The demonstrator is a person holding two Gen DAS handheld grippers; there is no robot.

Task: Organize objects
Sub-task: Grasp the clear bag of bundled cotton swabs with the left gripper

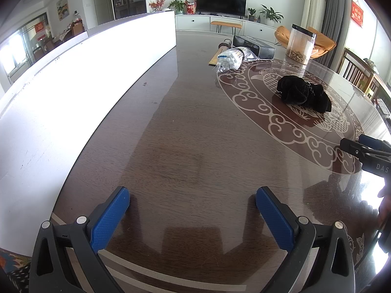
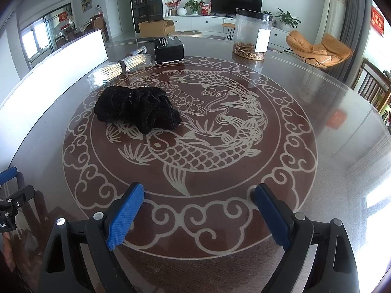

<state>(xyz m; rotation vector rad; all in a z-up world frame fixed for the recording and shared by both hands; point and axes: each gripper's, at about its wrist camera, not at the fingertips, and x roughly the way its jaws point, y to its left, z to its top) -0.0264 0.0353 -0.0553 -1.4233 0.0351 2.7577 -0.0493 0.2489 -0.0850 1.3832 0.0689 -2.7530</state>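
A crumpled black cloth (image 2: 136, 108) lies on the glass turntable (image 2: 305, 112) with its fish pattern; the left wrist view shows the black cloth (image 1: 304, 92) to the right. Behind it lie a plastic-wrapped bundle of sticks (image 2: 117, 69), a black box (image 2: 169, 48) and a clear jar (image 2: 253, 34) with dried bits in the bottom. My right gripper (image 2: 199, 193) hangs open above the turntable's near rim, nothing between its blue pads. My left gripper (image 1: 193, 196) stands open over bare dark wood, well left of the cloth.
A bright white board (image 1: 80, 73) stands along the table's left side. The dark wooden table (image 1: 185, 134) stretches ahead of the left gripper. Wooden chairs (image 2: 376, 85) stand at the right edge. The other gripper's tip (image 1: 361, 149) shows at the right.
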